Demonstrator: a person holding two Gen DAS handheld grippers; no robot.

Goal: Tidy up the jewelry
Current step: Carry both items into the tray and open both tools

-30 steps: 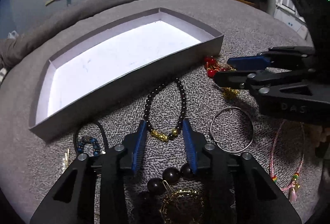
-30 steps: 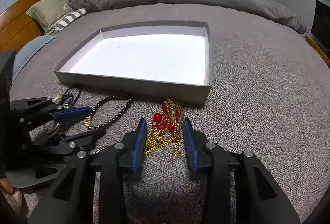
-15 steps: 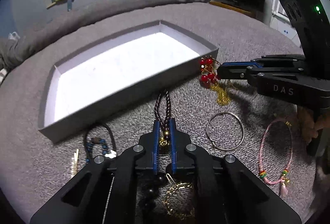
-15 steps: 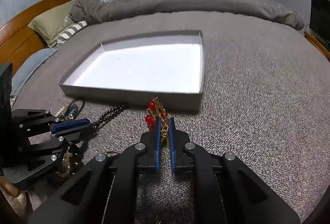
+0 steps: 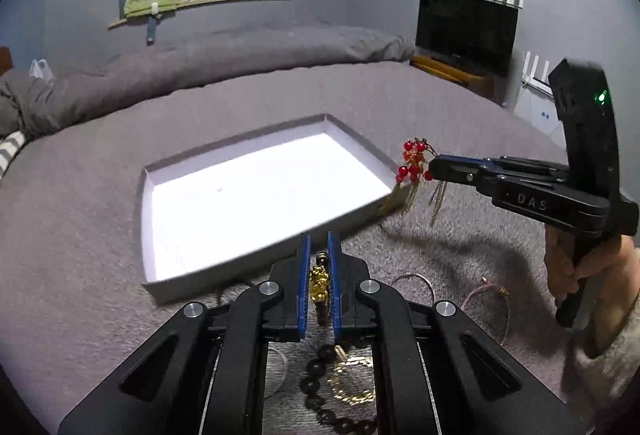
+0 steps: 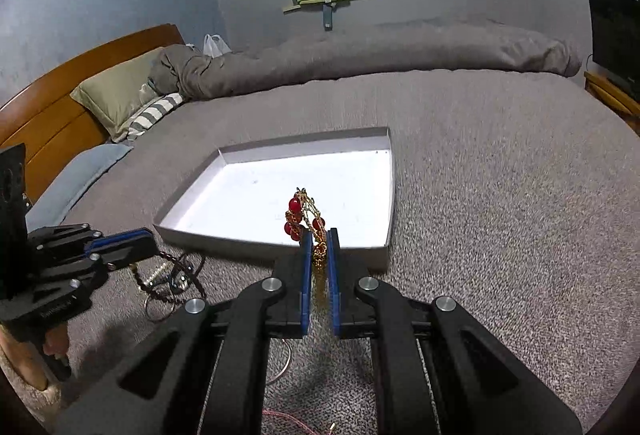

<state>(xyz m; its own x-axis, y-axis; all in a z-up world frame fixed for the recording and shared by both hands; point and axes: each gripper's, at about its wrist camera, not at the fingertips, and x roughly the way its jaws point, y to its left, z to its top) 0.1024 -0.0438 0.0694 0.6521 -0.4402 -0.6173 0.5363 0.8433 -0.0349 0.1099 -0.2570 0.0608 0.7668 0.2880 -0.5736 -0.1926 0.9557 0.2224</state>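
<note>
left claw (image 5: 319, 267) now clamping bead bracelet (image 5: 319, 285), right claw (image 6: 319, 255) clamping gold chain (image 6: 306, 219), both lifted

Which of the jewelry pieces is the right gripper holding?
The gold chain with red beads, pinched in the right gripper near the box. The left gripper holds the dark bead bracelet; the others lie on the bed.

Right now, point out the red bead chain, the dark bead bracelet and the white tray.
red bead chain (image 6: 298, 219): right wrist view, red bead cluster.
dark bead bracelet (image 5: 319, 282): left wrist view, gold charm.
white tray (image 5: 256, 191): left wrist view, bare floor.
</note>
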